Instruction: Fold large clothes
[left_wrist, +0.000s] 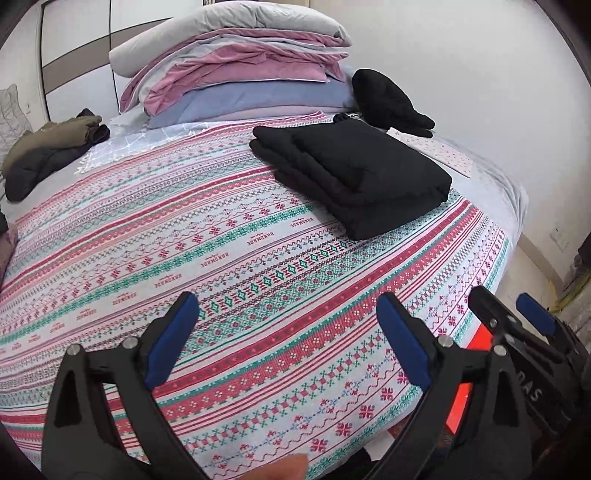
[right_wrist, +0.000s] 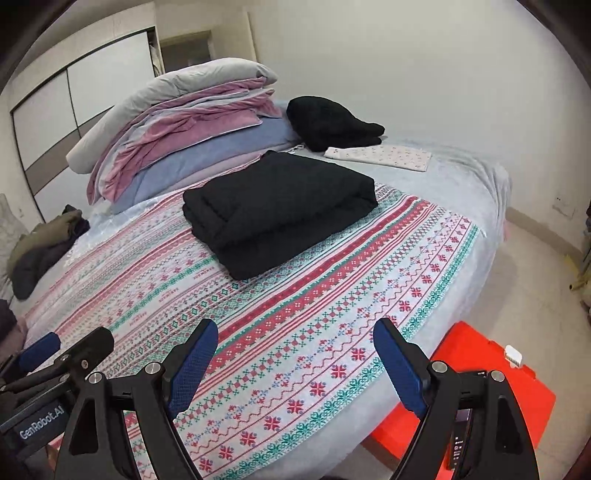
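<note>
Hovering over the near edge of the bed (left_wrist: 491, 184), you have both tools empty: your left gripper (left_wrist: 288, 343) stands wide with only the patterned blanket (left_wrist: 221, 258) showing between its blue pads, and your right gripper (right_wrist: 295, 365) is likewise spread wide with nothing in it. The two sit side by side, close together, both angled down toward the bed. The black garment (right_wrist: 280, 206) lies folded into a thick, squared bundle on the blanket, well beyond both grippers and toward the right side of the bed, untouched by either. That piece looks finished, so you appear to be between items, with the fold just done and the next one not yet picked up. Candidates still loose are the olive and dark heap (left_wrist: 48, 155) at the far left edge and the black lump (right_wrist: 328, 122) by the stacked bedding (left_wrist: 236, 70) at the head. Your next move likely calls for a long reach across the bed, then spreading the chosen piece flat on open blanket before folding.
</note>
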